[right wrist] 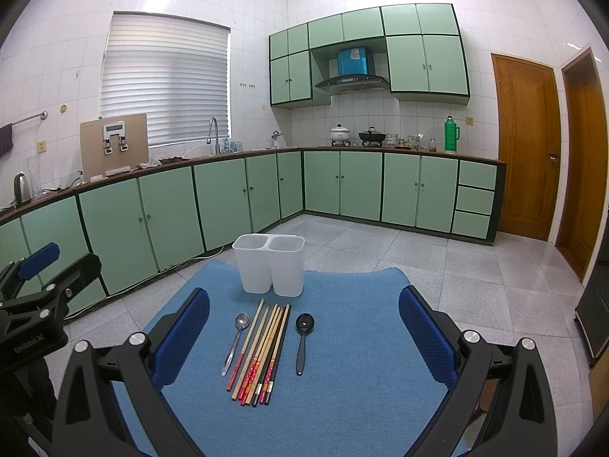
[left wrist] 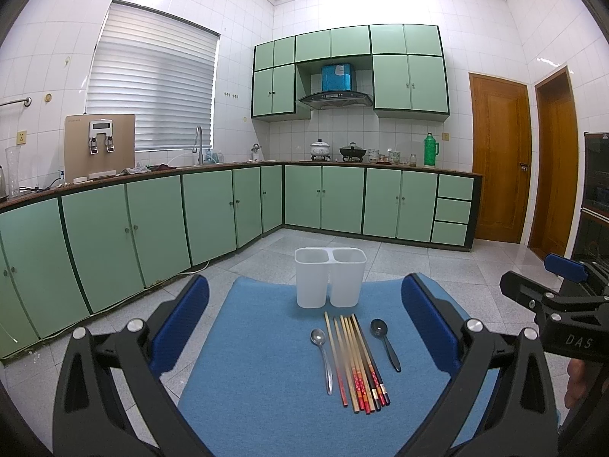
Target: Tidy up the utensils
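Observation:
A white two-compartment utensil holder [left wrist: 329,277] [right wrist: 271,263] stands upright at the far end of a blue mat [left wrist: 251,381] [right wrist: 354,373]. In front of it lie a metal spoon [left wrist: 322,354] [right wrist: 236,339], several chopsticks [left wrist: 357,361] [right wrist: 262,354] side by side, and a black spoon [left wrist: 385,342] [right wrist: 303,337]. My left gripper [left wrist: 304,327] is open and empty, above the near end of the mat. My right gripper [right wrist: 304,327] is open and empty, beside it; it also shows at the right edge of the left wrist view [left wrist: 548,285].
The mat lies over a small raised surface above a grey tiled floor [right wrist: 475,266]. Green cabinets [left wrist: 152,224] run along the left and back walls. Wooden doors [right wrist: 529,148] stand at the right.

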Tool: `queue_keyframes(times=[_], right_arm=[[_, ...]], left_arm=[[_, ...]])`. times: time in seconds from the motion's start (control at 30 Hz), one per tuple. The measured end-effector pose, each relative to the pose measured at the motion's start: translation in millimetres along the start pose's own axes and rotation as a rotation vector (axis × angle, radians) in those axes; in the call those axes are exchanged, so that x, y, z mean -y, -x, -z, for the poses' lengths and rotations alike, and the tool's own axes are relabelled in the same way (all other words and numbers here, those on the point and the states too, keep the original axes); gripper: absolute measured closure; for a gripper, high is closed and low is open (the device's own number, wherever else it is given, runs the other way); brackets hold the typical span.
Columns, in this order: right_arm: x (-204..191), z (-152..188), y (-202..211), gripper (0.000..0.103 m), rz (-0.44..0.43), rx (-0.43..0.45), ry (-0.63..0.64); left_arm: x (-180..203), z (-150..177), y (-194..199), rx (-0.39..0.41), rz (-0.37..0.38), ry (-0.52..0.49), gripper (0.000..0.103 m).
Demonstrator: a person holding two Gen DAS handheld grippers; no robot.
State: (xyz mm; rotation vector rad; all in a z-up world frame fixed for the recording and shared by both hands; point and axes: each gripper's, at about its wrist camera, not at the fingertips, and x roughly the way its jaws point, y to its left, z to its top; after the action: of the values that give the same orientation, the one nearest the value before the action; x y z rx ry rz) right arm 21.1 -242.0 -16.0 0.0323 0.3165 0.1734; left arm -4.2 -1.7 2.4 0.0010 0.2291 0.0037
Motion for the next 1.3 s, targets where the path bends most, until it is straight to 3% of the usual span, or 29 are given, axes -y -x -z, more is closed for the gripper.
queue_keyframes(times=[0.7,0.93,1.13,1.3], right_arm=[[5.3,-1.7,-7.6,0.006,0.000,-0.006,0.000],[0.1,11.6,-25.9,0.006,0.006,-0.032,-0.006],[3.9,21.8,-65.7,0.006,0.009,-0.114,-0.013],[12.2,37.0,-126.0,0.006,0.011,-0.254,-0.043]], left_arm=[[-3.4,1.9,-2.4,-0.008,0.000,-0.001,0.005],[-4.2,5.3,-17.8,-0.026,-0.010,-0.010,0.005],[-13.9,18.8,-59.6,-0.117,-0.032,-0.025,0.005],[-30.5,46.1,-115.0,-0.262,-0.063,-0.035,0.005]])
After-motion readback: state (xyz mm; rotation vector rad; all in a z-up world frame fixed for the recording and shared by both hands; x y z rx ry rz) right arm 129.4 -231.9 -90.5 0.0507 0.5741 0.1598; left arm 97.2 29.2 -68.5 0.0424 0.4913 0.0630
